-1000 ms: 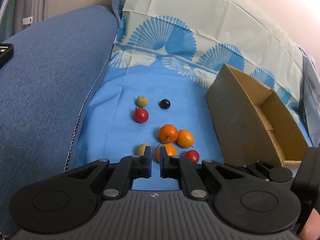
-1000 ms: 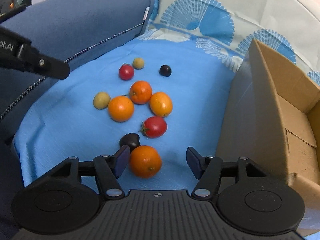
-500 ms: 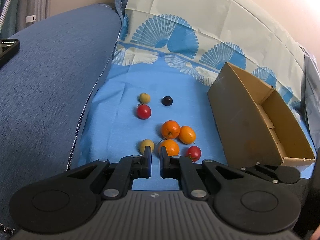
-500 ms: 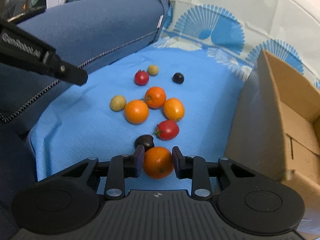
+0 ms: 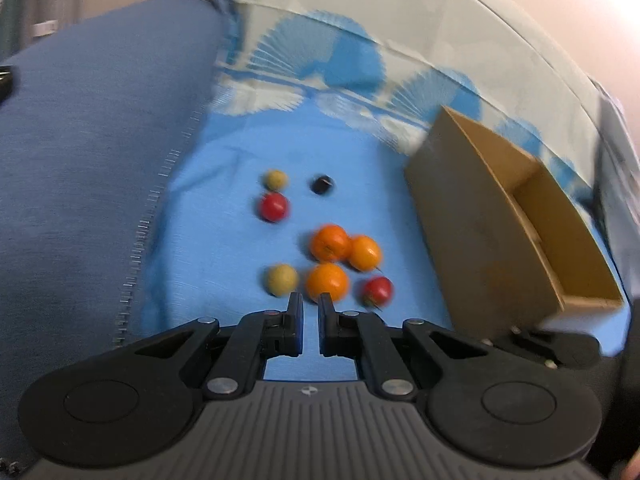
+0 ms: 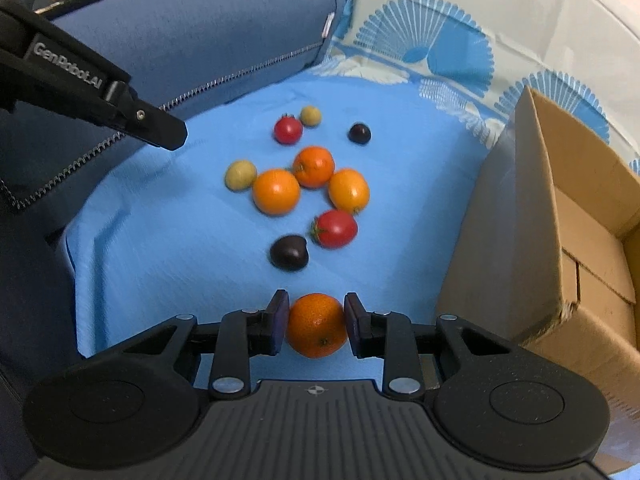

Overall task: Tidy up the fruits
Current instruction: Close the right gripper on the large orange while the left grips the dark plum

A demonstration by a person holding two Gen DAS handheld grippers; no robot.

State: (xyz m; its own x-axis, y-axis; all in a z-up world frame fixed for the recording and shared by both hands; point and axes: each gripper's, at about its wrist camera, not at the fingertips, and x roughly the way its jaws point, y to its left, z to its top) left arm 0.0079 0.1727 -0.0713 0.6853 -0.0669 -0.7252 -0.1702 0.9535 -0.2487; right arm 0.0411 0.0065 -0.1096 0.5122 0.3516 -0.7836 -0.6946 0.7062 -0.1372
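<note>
In the right wrist view my right gripper (image 6: pixel 316 303) is shut on an orange (image 6: pixel 317 326), its pads pressing both sides. Ahead on the blue cloth (image 6: pixel 160 240) lie a dark plum (image 6: pixel 289 253), a red tomato (image 6: pixel 335 229), three more oranges (image 6: pixel 276 192), two yellow-green fruits (image 6: pixel 240 174), another tomato (image 6: pixel 287 129) and a second plum (image 6: pixel 359 133). My left gripper (image 5: pixel 310 304) is shut with nothing in it, just short of an orange (image 5: pixel 326 281). One of its fingers (image 6: pixel 160 130) juts in from the left of the right wrist view.
An open cardboard box (image 6: pixel 560 220) stands tilted at the right edge of the cloth, also visible in the blurred left wrist view (image 5: pixel 500 220). A blue denim cushion (image 6: pixel 192 32) rises on the left, and a fan-patterned cloth (image 6: pixel 440 40) lies behind.
The right jaws closed from wide apart onto the orange. The held orange now sits clear of the dark plum it lay beside. The left gripper stayed shut and barely shifted.
</note>
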